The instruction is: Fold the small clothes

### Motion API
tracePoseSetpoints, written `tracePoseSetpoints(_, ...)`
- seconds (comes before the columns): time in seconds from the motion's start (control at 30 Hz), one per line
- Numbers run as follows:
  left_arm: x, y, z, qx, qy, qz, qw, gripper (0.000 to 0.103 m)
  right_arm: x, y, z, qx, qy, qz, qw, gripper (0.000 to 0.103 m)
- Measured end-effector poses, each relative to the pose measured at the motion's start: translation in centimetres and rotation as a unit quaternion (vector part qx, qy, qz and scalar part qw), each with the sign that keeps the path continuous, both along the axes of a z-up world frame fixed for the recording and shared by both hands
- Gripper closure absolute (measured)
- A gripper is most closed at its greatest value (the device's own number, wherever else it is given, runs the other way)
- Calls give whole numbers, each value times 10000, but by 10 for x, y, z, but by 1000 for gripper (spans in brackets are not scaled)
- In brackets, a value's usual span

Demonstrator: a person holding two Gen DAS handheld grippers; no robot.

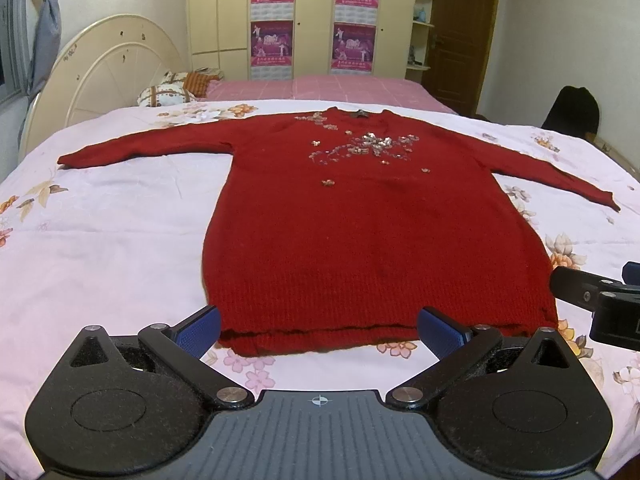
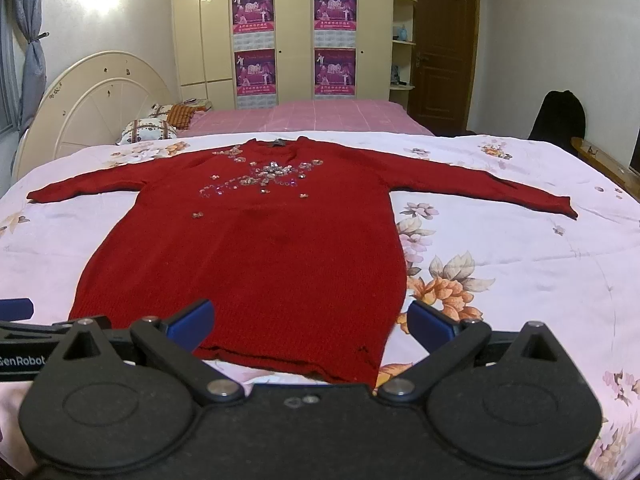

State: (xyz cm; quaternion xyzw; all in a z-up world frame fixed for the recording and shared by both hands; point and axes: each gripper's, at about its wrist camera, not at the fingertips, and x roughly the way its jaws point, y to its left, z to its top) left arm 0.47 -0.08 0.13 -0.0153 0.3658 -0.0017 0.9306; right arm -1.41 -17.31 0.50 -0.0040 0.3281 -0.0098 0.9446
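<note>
On the floral bedspread (image 1: 100,240) your red sweater (image 1: 372,232) lies flat, front up, sleeves out. Both the left gripper (image 1: 319,330) and right gripper (image 2: 310,320) hang spread wide at the hem, holding nothing. Looks soft and floppy, so pinch cuffs or hem corners, not the sequins (image 1: 372,144). Only the right view shows the hem's right corner properly.

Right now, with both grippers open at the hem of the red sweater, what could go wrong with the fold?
The sequin decoration on the red sweater could snag or get creased inside a fold. The left gripper and right gripper might also pinch the floral bedsheet along with the hem.
</note>
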Motion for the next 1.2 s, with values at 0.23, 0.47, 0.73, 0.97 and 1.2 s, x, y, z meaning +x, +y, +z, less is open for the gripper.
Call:
tracePoseSetpoints(0.23,1,1,-1,-13,17,24,10000,0,1,2,-1,-16,20,52,10000,1)
tracePoseSetpoints(0.47,1,1,-2,3,24,33,10000,0,1,2,-1,-19,18,66,10000,1)
tracePoseSetpoints(0.73,0,-1,-3,15,36,41,10000,0,1,2,-1,-7,23,83,10000,1)
tracePoseSetpoints(0.97,-1,-2,-3,29,46,52,10000,0,1,2,-1,-6,29,88,10000,1)
tracePoseSetpoints(1.2,0,-3,-3,27,45,71,10000,0,1,2,-1,-27,18,125,9999,1)
